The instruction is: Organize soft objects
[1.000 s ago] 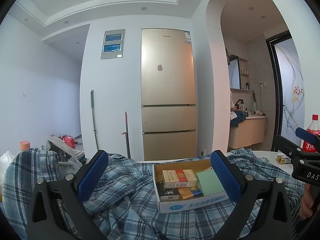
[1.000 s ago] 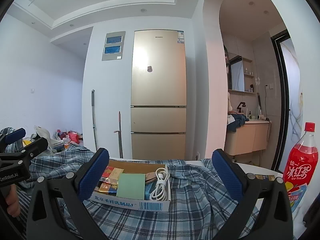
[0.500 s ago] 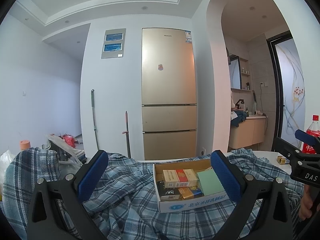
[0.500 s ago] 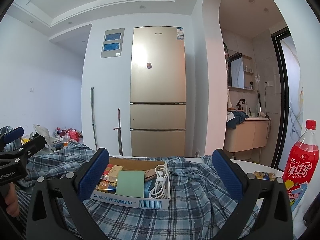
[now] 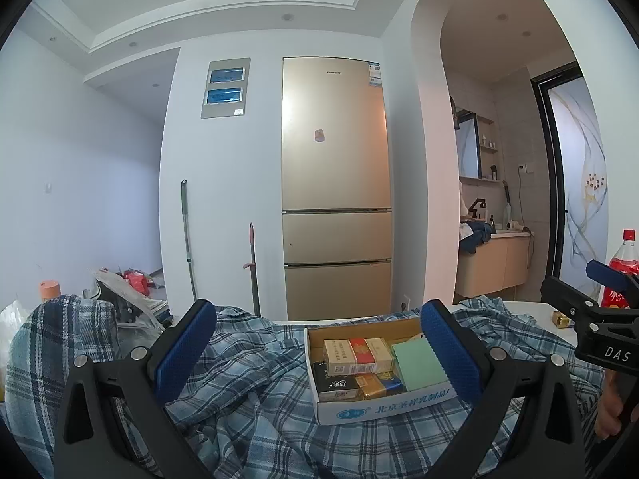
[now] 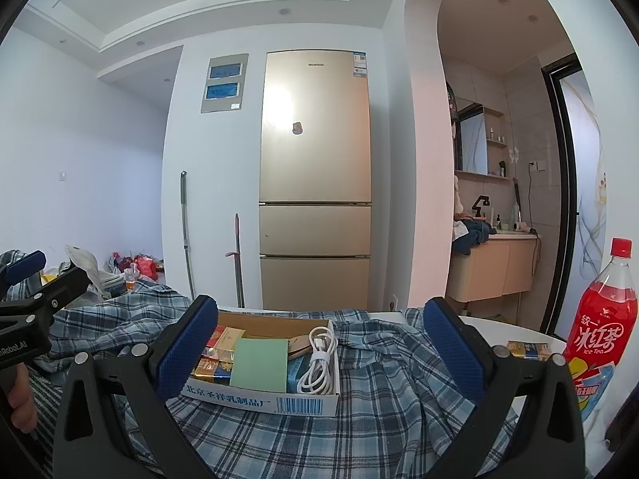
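1. Plaid cloth fills the left wrist view: a blue checked shirt lies rumpled over the counter, and a box of small packs sits on top of it.
2. Left gripper hangs just above the shirt with its jaws spread wide and nothing between them; the box shows in the gap, toward the right jaw.
3. At the right edge of this view the right gripper appears with a hand behind it, and a red bottle stands beyond.
4. From the right wrist view, the right gripper is likewise wide open and empty, hovering over the shirt; the box with a white cable and a green pad lies toward its left jaw.
5. A bottle stands at the far right on the counter, near the cloth's edge, with a small pack beside it.
6. My judgement: the shirt is the soft thing to tidy, and the box pins it down.
7. To do this well, move the box off first, or lift cloth only from free edges.
8. Each gripper should pinch a fold deeply, since thin fabric slips, and pull away from the bottle so it is not toppled.
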`<action>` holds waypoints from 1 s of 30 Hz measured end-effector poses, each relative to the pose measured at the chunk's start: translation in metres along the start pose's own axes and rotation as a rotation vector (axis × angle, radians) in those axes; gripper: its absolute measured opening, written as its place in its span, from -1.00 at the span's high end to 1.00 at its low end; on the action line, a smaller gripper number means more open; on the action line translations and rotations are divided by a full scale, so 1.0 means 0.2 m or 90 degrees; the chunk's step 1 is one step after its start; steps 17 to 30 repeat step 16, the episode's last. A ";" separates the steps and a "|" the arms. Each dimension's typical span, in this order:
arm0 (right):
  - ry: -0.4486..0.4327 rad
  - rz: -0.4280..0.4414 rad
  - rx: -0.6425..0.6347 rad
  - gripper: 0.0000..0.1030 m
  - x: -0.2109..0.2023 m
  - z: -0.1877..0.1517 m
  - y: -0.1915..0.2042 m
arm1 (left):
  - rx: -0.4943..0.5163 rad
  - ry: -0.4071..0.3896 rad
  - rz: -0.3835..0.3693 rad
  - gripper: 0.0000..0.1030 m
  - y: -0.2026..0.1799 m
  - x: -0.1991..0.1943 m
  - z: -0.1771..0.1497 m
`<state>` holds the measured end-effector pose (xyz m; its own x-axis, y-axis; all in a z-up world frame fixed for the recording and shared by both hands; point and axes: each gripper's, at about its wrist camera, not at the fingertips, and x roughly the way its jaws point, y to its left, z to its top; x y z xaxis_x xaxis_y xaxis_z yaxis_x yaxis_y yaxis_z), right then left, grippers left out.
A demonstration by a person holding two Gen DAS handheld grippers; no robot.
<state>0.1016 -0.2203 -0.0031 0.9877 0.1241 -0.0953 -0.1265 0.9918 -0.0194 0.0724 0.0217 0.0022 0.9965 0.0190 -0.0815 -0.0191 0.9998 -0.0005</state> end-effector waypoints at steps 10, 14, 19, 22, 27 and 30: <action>0.002 -0.001 0.000 -0.99 0.00 0.00 0.00 | 0.000 0.000 0.000 -1.00 0.00 0.00 0.00; 0.001 -0.002 0.001 -0.99 0.00 0.00 0.00 | 0.000 0.000 -0.001 -1.00 0.00 0.00 0.00; 0.002 -0.001 0.001 -0.99 0.00 0.00 0.00 | 0.001 0.001 -0.002 -1.00 -0.01 0.00 -0.01; 0.002 -0.001 0.001 -0.99 0.00 0.00 0.00 | 0.001 0.001 -0.002 -1.00 -0.01 0.00 -0.01; 0.002 -0.001 0.001 -0.99 0.00 0.00 0.00 | 0.001 0.001 -0.002 -1.00 -0.01 0.00 -0.01; 0.002 -0.001 0.001 -0.99 0.00 0.00 0.00 | 0.001 0.001 -0.002 -1.00 -0.01 0.00 -0.01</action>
